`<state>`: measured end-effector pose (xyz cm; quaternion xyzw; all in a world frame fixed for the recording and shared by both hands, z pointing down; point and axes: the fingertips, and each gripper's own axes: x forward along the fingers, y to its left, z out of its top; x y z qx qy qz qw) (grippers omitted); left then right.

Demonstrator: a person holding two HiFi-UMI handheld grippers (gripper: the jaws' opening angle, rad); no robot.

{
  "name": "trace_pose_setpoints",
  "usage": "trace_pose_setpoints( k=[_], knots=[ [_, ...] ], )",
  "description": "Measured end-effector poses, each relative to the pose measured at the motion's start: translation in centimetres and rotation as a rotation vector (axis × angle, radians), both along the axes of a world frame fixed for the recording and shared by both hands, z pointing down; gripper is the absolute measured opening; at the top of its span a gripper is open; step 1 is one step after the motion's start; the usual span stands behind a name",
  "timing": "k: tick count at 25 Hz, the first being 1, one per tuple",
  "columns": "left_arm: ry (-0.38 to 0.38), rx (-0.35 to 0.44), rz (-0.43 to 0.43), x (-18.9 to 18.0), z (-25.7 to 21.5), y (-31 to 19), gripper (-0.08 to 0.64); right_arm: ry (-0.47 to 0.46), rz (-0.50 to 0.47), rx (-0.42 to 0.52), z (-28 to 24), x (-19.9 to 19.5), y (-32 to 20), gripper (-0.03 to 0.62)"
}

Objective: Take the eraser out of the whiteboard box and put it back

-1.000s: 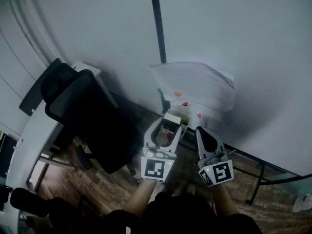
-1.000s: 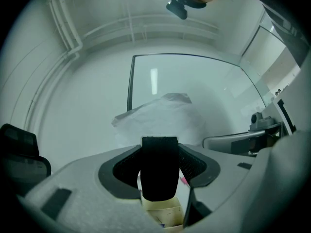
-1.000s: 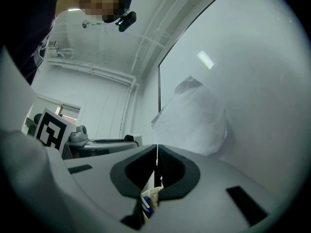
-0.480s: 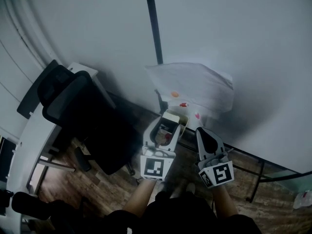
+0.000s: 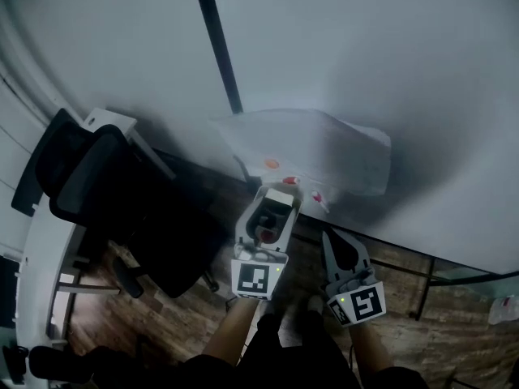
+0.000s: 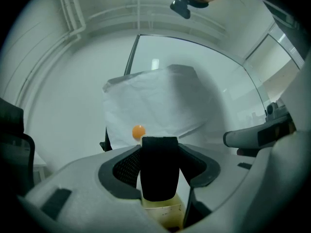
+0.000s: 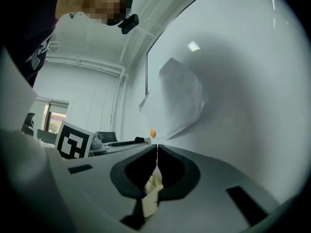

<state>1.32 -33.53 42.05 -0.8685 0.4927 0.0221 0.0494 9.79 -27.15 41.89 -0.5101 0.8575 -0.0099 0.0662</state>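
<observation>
White wall and a whiteboard (image 5: 381, 63) fill the upper ground, with a dark vertical strip (image 5: 215, 43) running down to a rumpled sheet of paper (image 5: 312, 148) stuck on the board. An orange magnet (image 5: 272, 164) sits at the sheet's lower left, two small red ones (image 5: 316, 197) just under its bottom edge. Below that is dark wood floor (image 5: 195, 298). A black office chair (image 5: 105, 185) stands left, beside a white desk edge (image 5: 45, 250). The left gripper (image 5: 272, 207) points at the board below the paper, its jaws wide apart and clamped on the eraser (image 5: 278, 199). In the left gripper view the eraser (image 6: 159, 171) stands upright between the pads, black face toward the camera, cream body underneath, both pads touching its sides. It is out in the air, in no container; the box itself cannot be made out. The right gripper (image 5: 331, 240) is just beside the left and apart from it, jaw tips pressed together. A pale cream scrap shows in the gap behind the tips; what it is cannot be told.
</observation>
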Motion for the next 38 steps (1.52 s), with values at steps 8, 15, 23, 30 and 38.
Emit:
trace_pose_setpoints(
  k=[8, 15, 23, 30, 38],
  knots=[
    [0.012, -0.009, 0.027, 0.8, 1.7, -0.8, 0.221, -0.01, 0.033, -0.044, 2.1, 1.1, -0.5, 0.005],
    [-0.003, -0.031, 0.027, 1.0, 2.9, -1.5, 0.221, -0.019, 0.035, -0.055, 2.5, 1.3, -0.7, 0.005],
    [-0.068, -0.085, 0.032, 1.8, 5.9, -2.8, 0.221, -0.017, 0.035, -0.063, 3.1, 1.2, -0.5, 0.005],
    [-0.089, -0.101, 0.038, 2.2, 7.0, -2.8, 0.221, -0.015, 0.044, -0.064, 3.0, 1.7, -0.4, 0.005],
    [-0.075, -0.096, 0.032, 2.2, 6.7, -2.6, 0.256, -0.017, 0.037, -0.063, 3.1, 1.5, -0.2, 0.005]
  ],
)
